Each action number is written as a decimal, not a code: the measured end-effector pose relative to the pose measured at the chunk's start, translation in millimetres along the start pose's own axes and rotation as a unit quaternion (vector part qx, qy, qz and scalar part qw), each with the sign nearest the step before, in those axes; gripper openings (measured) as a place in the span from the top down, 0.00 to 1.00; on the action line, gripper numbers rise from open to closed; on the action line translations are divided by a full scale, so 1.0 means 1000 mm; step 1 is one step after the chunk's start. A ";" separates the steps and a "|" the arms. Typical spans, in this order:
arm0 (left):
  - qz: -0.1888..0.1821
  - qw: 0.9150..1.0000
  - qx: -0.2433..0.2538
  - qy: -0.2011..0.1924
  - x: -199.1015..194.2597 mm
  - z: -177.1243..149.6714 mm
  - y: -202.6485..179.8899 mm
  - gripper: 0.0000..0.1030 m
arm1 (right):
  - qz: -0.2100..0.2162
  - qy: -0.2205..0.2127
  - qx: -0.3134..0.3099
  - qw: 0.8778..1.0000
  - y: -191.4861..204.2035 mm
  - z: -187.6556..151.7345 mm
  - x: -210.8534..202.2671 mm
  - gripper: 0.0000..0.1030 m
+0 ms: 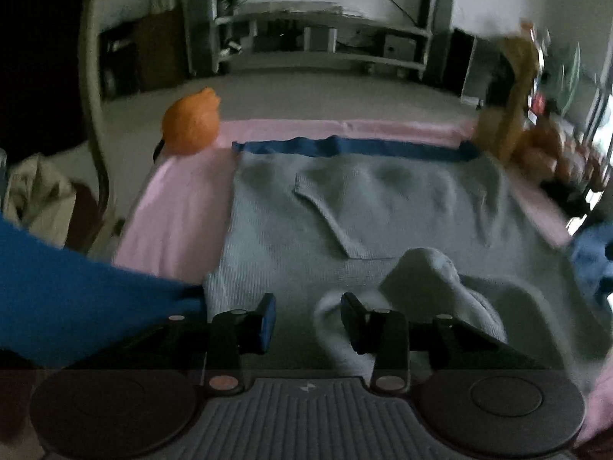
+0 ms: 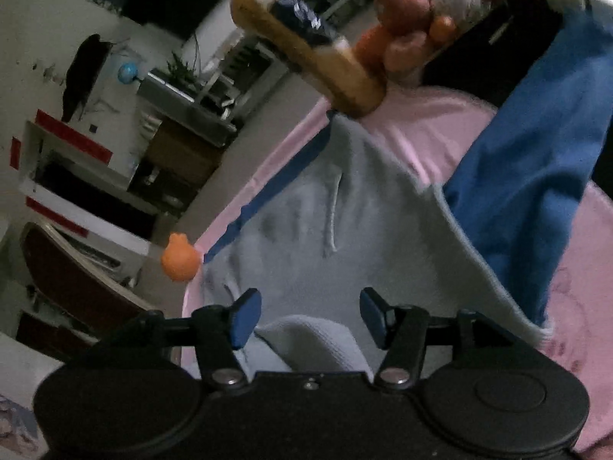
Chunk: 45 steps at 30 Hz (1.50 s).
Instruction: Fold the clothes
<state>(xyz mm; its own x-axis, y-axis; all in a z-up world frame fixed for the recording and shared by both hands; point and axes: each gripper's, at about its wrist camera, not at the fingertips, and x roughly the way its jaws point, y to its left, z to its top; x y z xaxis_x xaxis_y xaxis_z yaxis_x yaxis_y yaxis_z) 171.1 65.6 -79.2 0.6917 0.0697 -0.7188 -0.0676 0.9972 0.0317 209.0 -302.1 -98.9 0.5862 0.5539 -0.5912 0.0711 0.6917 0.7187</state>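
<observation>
A pale grey knitted sweater (image 1: 383, 207) lies spread flat on a pink-covered table (image 1: 172, 207), its V-shaped neckline (image 1: 329, 222) showing in the left wrist view and its hem or far edge lying against a strip of blue fabric (image 1: 352, 147) near the far side of the table. A rolled, bunched part of the sweater, likely a sleeve (image 1: 433, 280), humps up near the closer edge. The left gripper (image 1: 308, 322) hangs just over this near part with its jaws spread apart; the bunched knit touches the outer side of the right-hand finger, but nothing is pinched between the pads. In the right wrist view the right gripper (image 2: 310, 316) also stands with jaws wide apart above the grey sweater (image 2: 345, 230), a fold of knit (image 2: 306, 341) lying below the gap without being clamped. A blue garment (image 2: 528, 176) drapes across the sweater's edge beside it, and a blue sleeve (image 1: 76, 303) crosses the left wrist view's lower left. At the table's far corners sit an orange ball-shaped toy (image 1: 191, 122) and a tall bottle of orange-brown liquid (image 2: 306, 46), with a pile of fruit (image 2: 417, 19) just beyond the bottle. Shelving (image 1: 325, 42) stands in the dim room behind.
</observation>
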 end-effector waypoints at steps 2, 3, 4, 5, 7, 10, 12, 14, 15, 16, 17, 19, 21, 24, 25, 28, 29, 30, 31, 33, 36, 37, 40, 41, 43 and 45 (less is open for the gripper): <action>0.014 1.000 0.018 0.009 0.015 -0.001 -0.006 0.65 | -0.017 0.032 -0.023 0.999 0.007 0.001 0.028 0.47; 0.015 1.000 0.018 0.017 0.021 -0.001 -0.004 0.66 | -0.031 0.046 -0.046 0.997 0.014 -0.001 0.042 0.48; 0.015 0.999 0.019 0.026 0.028 -0.002 -0.003 0.67 | -0.047 0.053 -0.073 0.995 0.021 -0.003 0.053 0.48; 0.016 0.999 0.018 0.035 0.034 -0.002 -0.001 0.68 | -0.066 0.060 -0.100 0.991 0.027 -0.006 0.066 0.48; 0.021 0.998 0.007 0.052 0.043 -0.004 0.006 0.68 | -0.102 0.073 -0.147 0.981 0.039 -0.011 0.091 0.50; 0.024 0.997 -0.005 0.071 0.054 -0.005 0.018 0.63 | -0.108 0.093 -0.165 0.976 0.046 -0.014 0.114 0.51; 0.013 0.997 -0.009 0.080 0.061 -0.005 0.023 0.62 | -0.091 0.091 -0.178 0.976 0.052 -0.015 0.118 0.51; 0.013 0.996 0.002 0.092 0.069 -0.007 0.020 0.65 | -0.075 0.087 -0.192 0.975 0.059 -0.014 0.124 0.51; 0.014 0.995 0.010 0.095 0.072 -0.009 0.017 0.67 | -0.075 0.089 -0.198 0.973 0.060 -0.015 0.128 0.52; 0.015 0.995 0.021 0.092 0.072 -0.010 0.013 0.68 | -0.081 0.094 -0.203 0.971 0.060 -0.016 0.135 0.54; 0.016 0.995 0.032 0.090 0.072 -0.012 0.010 0.79 | -0.086 0.099 -0.208 0.969 0.060 -0.017 0.142 0.62; 0.012 0.995 0.055 0.084 0.071 -0.014 0.001 0.99 | -0.093 0.110 -0.210 0.967 0.058 -0.020 0.152 0.81; 0.032 0.994 0.084 0.066 0.069 -0.017 -0.010 0.99 | -0.097 0.103 -0.211 0.967 0.059 -0.021 0.152 0.88; 0.055 0.990 0.129 0.011 0.060 -0.011 -0.029 0.99 | -0.112 0.059 -0.216 0.968 0.067 -0.021 0.140 0.90; 0.062 0.988 0.139 -0.014 0.057 -0.006 -0.034 0.99 | -0.119 0.036 -0.218 0.968 0.069 -0.019 0.133 0.90; 0.081 0.983 0.149 -0.070 0.057 0.009 -0.048 0.99 | -0.145 -0.027 -0.213 0.966 0.068 -0.013 0.114 0.91; 0.089 0.983 0.147 -0.065 0.065 0.012 -0.049 0.95 | -0.152 -0.038 -0.210 0.965 0.065 -0.012 0.111 0.91; 0.094 0.984 0.143 -0.051 0.075 0.013 -0.048 0.90 | -0.161 -0.041 -0.205 0.965 0.062 -0.010 0.113 0.90; 0.099 0.985 0.136 -0.038 0.083 0.013 -0.045 0.90 | -0.171 -0.034 -0.203 0.964 0.056 -0.009 0.117 0.90; 0.110 0.988 0.107 -0.012 0.090 0.010 -0.034 0.87 | -0.198 -0.007 -0.200 0.960 0.046 -0.010 0.129 0.78; 0.099 0.994 0.033 0.015 0.077 0.016 -0.009 0.81 | -0.213 0.000 -0.197 0.957 0.044 -0.010 0.131 0.62; 0.090 0.996 0.014 0.014 0.067 0.018 -0.002 0.79 | -0.203 -0.006 -0.192 0.960 0.047 -0.009 0.122 0.59; 0.044 0.999 -0.001 0.005 0.032 0.021 0.006 0.79 | -0.175 -0.010 -0.178 0.968 0.056 -0.009 0.089 0.44; 0.020 1.000 0.003 -0.001 0.023 0.018 0.003 0.83 | -0.165 -0.008 -0.174 0.971 0.057 -0.010 0.076 0.44; -0.030 0.999 0.014 0.004 0.018 0.008 -0.008 0.83 | -0.129 -0.003 -0.162 0.978 0.055 -0.016 0.056 0.47; -0.071 0.997 0.028 0.016 0.022 -0.003 -0.024 0.84 | -0.096 0.008 -0.144 0.985 0.045 -0.022 0.051 0.88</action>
<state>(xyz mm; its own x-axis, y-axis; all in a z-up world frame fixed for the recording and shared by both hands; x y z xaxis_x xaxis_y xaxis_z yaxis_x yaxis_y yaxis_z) 185.8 43.6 -97.9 0.6677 -0.0717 -0.7410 0.0698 0.9970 -0.0337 224.3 -232.3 -105.1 0.5711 0.4052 -0.7139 -0.0535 0.8862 0.4602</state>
